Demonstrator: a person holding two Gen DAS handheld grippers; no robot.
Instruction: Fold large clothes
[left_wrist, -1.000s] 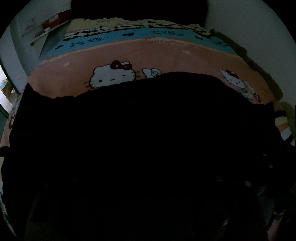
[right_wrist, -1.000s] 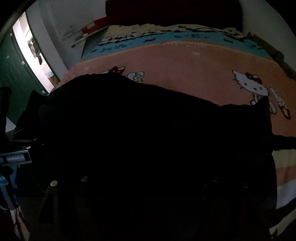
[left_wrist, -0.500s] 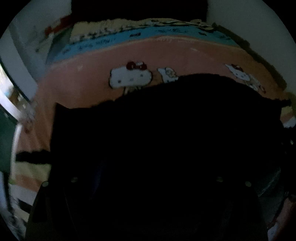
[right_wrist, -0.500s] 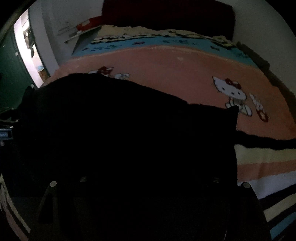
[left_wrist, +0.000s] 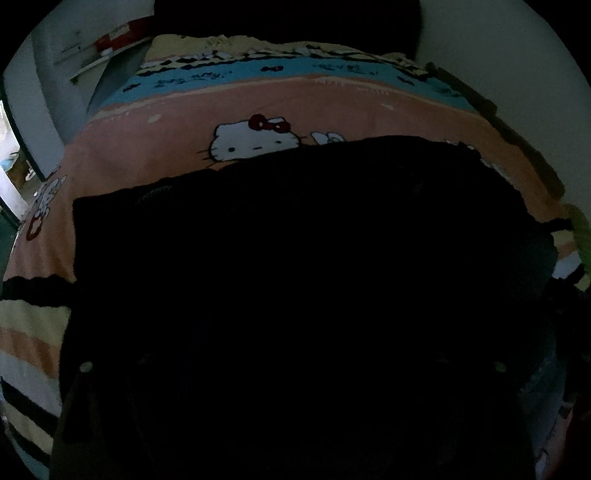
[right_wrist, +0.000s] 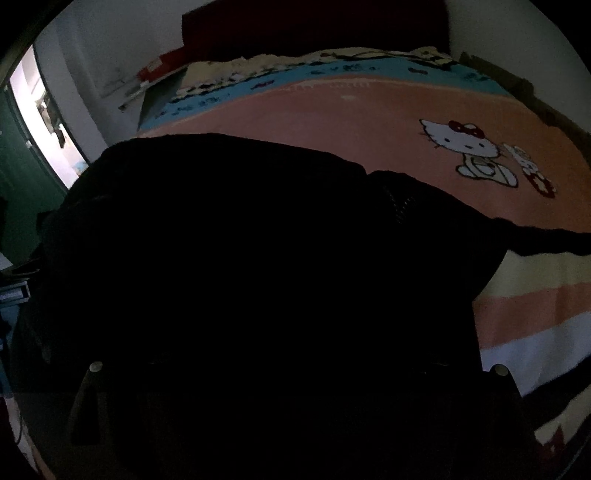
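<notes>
Right claw (right_wrist: 295, 387) opening, black garment (right_wrist: 258, 240) directly beneath, bedspread (right_wrist: 369, 129) beyond

The garment (left_wrist: 295, 240) is plain black, with no pattern to be made out in the dim light. The bed cover (left_wrist: 166, 147) beneath it is salmon pink, printed with white cartoon cats wearing red bows (right_wrist: 469, 144). Towards the top of the frame runs a sky-blue band (left_wrist: 295, 72) with small dark marks, then a cream strip. At the lower edges the cover carries cream, pink, white and black stripes (right_wrist: 535, 302). The wall (left_wrist: 498, 55) is pale grey-white.
</notes>
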